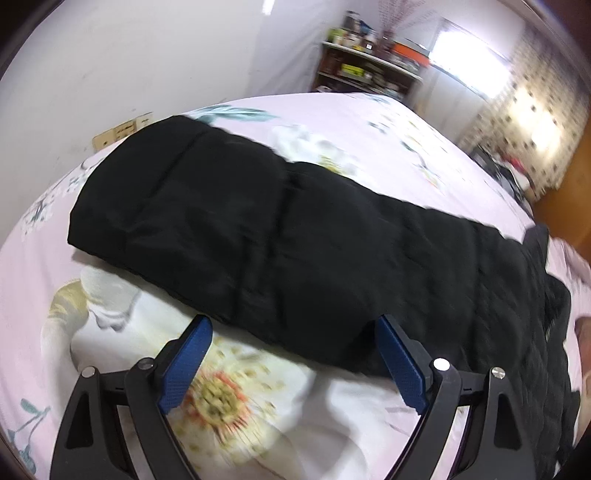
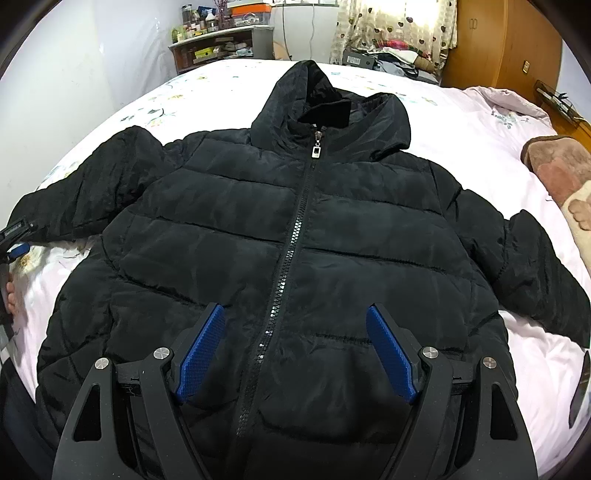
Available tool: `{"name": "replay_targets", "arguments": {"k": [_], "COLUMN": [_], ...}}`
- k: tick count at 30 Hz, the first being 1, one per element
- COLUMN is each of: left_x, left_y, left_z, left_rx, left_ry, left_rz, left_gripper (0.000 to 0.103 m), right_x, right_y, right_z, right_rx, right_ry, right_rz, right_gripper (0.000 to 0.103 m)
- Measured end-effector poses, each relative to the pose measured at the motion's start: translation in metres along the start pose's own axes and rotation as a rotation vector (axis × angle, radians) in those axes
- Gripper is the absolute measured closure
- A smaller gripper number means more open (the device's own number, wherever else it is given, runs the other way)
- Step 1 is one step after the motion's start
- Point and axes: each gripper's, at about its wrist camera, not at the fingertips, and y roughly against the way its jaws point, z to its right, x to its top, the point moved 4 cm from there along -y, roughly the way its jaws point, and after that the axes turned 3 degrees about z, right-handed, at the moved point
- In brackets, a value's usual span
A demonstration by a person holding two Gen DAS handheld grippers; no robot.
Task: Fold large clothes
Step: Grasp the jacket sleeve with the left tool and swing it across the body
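Note:
A black hooded puffer jacket (image 2: 229,236) lies front up and zipped on the floral bed sheet (image 2: 461,122), hood at the far end and both sleeves spread out. My right gripper (image 2: 295,308) hangs open over the lower front, one blue pad on each side of the zipper (image 2: 291,243), gripping nothing. In the left wrist view the jacket's sleeve (image 1: 258,221) stretches across the bed. My left gripper (image 1: 291,321) stands open at the sleeve's near edge, with no cloth pinched between its fingers. The left gripper (image 2: 16,251) also shows at the far left of the right wrist view, beside the cuff.
A cluttered shelf (image 2: 218,44) stands against the far wall, and a wooden wardrobe (image 2: 506,40) at the back right. A brown and pink blanket (image 2: 557,166) lies on the bed's right side. Piled clothes (image 2: 399,51) sit beyond the bed, under a curtain (image 2: 399,18).

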Motion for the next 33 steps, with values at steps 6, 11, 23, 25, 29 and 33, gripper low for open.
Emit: {"name": "replay_targets", "arguments": {"k": [6,11,23,25,29,33], "left_x": [0.012,0.022,0.057,0.062,0.065,0.057], "left_y": [-0.015,-0.018,0.076,0.099,0.141,0.166], "left_z": [-0.005,0.000,0.050,0.072,0.130,0.190], "left_rx": [0.024,0.050,-0.138,-0.207,-0.348,-0.489], "left_ry": [0.001,-0.027,-0.149,-0.184,-0.286,-0.376], "left_rz": [0.042,0.062,0.154,0.176,0.210,0.201], "left_gripper": [0.012,0.051,0.091,0.092,0.092,0.093], "right_x": [0.000,0.001,-0.009,-0.012,-0.016,-0.022], "right_y": [-0.010,-0.013,0.008,0.015,0.031,0.045], "right_z": [0.007,0.015,0.038,0.043,0.050,0.060], "right_rx": [-0.009,-0.020,-0.037,-0.036,-0.037,-0.038], "right_ry": [-0.013,-0.028,-0.079,-0.087,-0.103,-0.130], "right_rz": [-0.018,-0.024,-0.013,-0.003,0.021,0.049], "right_gripper": [0.024,0.024,0.024,0.024,0.024,0.024]}}
